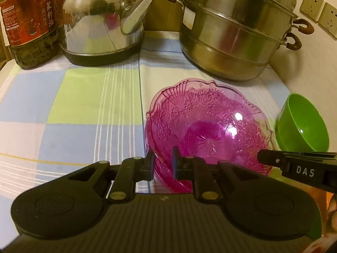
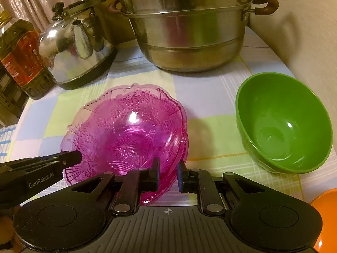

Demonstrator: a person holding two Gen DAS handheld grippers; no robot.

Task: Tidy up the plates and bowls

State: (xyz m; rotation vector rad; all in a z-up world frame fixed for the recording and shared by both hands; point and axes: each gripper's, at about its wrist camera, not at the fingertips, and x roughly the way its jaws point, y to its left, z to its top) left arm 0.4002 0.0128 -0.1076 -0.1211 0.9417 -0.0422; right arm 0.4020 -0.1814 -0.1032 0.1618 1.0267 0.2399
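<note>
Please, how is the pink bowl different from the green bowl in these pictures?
The pink bowl is see-through with a pressed flower pattern; the green bowl is opaque and plain. The pink bowl has a wavy, scalloped rim; the green bowl's rim is smooth and round. The left gripper and right gripper both straddle the pink bowl's near rim; nothing touches the green bowl. Both stand open side up on the checked cloth, and both look empty.

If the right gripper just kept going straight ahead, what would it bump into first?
The pink bowl. The right gripper already has the bowl's near rim between its fingers, so going on would push against that bowl at once. The big steel pot stands behind it, though how far is hard to judge.
</note>
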